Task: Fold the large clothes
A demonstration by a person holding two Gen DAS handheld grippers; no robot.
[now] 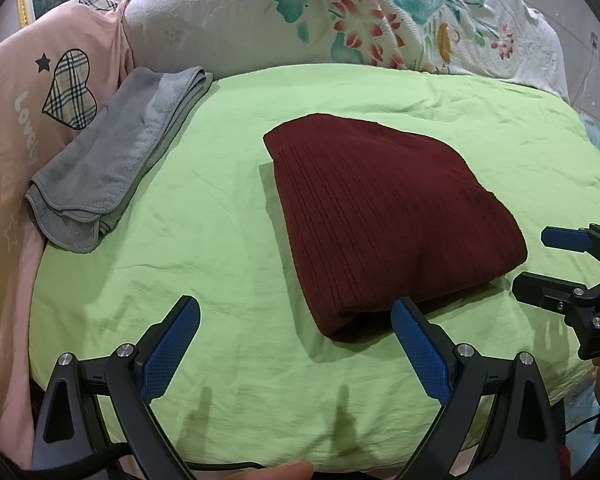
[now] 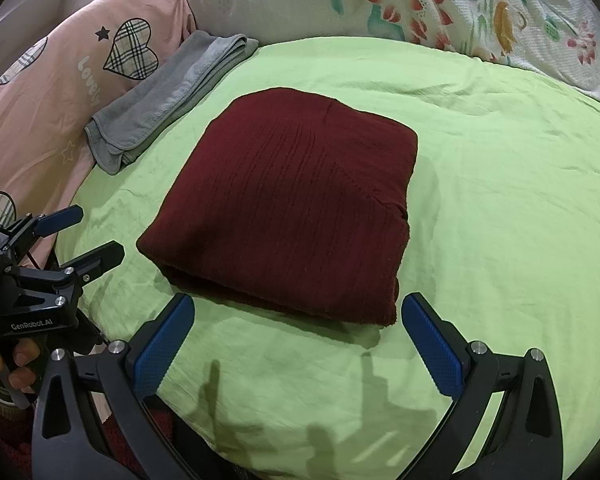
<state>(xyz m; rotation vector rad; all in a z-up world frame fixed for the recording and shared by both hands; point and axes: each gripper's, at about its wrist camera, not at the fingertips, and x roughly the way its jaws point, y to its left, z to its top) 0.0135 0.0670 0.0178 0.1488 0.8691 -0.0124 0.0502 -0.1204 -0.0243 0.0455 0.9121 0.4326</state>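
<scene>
A dark red ribbed knit garment [image 1: 384, 216] [image 2: 292, 208] lies folded into a thick rectangle on the light green sheet [image 1: 204, 248] [image 2: 500, 208]. My left gripper [image 1: 296, 312] is open just short of the garment's near left corner, holding nothing. In the right wrist view the left gripper [image 2: 96, 232] shows at the left edge, a hand on its handle. My right gripper [image 2: 300, 308] is open in front of the garment's near edge, empty. The left wrist view catches the right gripper [image 1: 532, 258] at the right edge, jaws apart beside the garment's right corner.
A folded grey towel [image 1: 112, 164] [image 2: 168, 100] lies at the sheet's left border. A pink quilt with a plaid heart [image 1: 20, 140] [image 2: 60, 92] rises on the left. A white floral bedcover [image 1: 360, 20] [image 2: 440, 4] is bunched behind the sheet.
</scene>
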